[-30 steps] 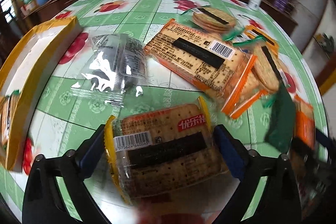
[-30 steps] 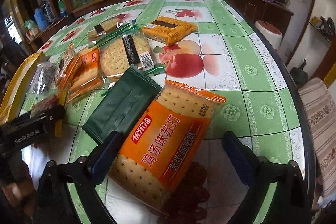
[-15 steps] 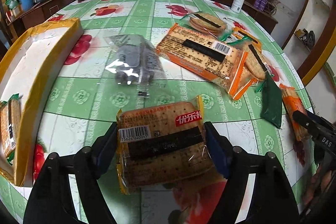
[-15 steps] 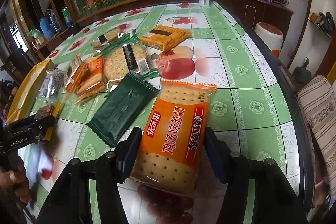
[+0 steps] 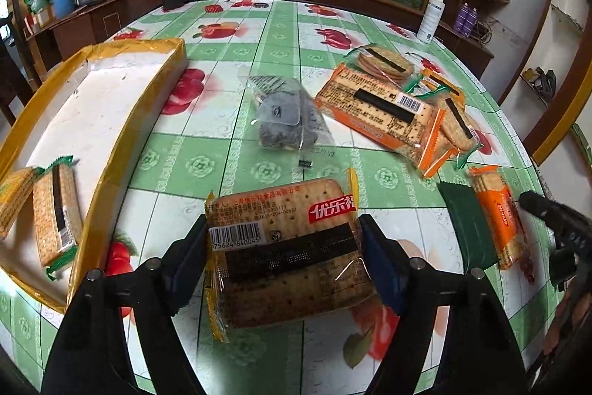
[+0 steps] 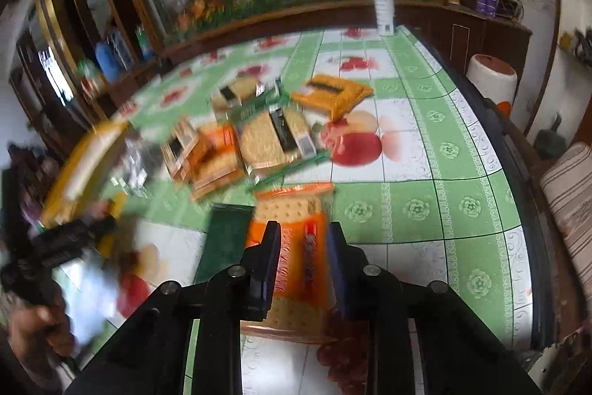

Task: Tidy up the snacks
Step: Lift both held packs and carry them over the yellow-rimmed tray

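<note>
My left gripper (image 5: 283, 247) is shut on a yellow-edged cracker pack (image 5: 285, 250) and holds it above the table. To its left lies a white box with yellow rim (image 5: 111, 121) holding two cracker packs (image 5: 55, 210). My right gripper (image 6: 301, 247) is shut on an orange cracker pack (image 6: 299, 247), which also shows in the left wrist view (image 5: 497, 213) on the table at the right, beside a dark green pack (image 6: 225, 239). The right wrist view is blurred.
More snacks lie mid-table: a clear grey packet (image 5: 285, 113), a large orange cracker pack (image 5: 384, 110), round biscuits (image 5: 384, 62). A white spray bottle (image 5: 431, 17) stands at the far edge. A wooden rim bounds the table; a stool (image 6: 490, 76) stands off its right side.
My left gripper rose and drew back with its cracker pack, bringing the box into view. My right gripper's jaws closed in on the orange pack.
</note>
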### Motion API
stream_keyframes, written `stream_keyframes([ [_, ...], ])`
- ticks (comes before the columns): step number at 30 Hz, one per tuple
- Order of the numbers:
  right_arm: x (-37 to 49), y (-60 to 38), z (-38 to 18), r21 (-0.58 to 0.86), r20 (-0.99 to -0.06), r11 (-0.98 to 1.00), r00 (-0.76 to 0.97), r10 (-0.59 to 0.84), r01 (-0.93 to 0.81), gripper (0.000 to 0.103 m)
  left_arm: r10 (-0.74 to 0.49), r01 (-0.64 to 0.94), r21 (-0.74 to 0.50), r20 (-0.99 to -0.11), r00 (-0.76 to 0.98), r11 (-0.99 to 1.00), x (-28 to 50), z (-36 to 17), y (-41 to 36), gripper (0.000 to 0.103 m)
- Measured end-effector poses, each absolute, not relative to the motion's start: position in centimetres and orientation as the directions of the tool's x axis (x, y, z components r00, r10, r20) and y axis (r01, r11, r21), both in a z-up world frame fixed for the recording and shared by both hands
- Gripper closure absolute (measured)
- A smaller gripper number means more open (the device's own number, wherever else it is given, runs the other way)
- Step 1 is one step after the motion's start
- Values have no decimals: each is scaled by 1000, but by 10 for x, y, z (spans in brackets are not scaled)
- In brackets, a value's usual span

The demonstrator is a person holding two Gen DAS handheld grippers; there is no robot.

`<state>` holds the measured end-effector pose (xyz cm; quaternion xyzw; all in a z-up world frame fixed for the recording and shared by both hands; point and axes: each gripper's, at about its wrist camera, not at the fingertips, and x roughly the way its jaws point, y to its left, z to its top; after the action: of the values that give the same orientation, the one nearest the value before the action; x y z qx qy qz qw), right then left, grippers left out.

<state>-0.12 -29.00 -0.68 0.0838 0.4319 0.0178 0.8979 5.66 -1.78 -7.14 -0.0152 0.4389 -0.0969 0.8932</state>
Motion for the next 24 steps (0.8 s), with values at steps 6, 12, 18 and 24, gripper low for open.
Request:
stream_keyframes([
  [6,1,-280,-27,111,-808,991,587,46,74,16,-186,150,-119,-778,600,981,53,-71,-13,26],
  [12,16,-261,-43,80,-836,996,547,40,49,19,-190,162,-113,-768,611,980,51,-65,-14,26],
  [18,14,-260,-41,129,-818,992,567,99,13,47,-158,140,-86,-738,656,986,47,-51,-8,26],
  [24,5,-258,-14,173,-757,985,637,143,-15,47,-100,89,-52,-711,697,995,46,-38,8,26],
])
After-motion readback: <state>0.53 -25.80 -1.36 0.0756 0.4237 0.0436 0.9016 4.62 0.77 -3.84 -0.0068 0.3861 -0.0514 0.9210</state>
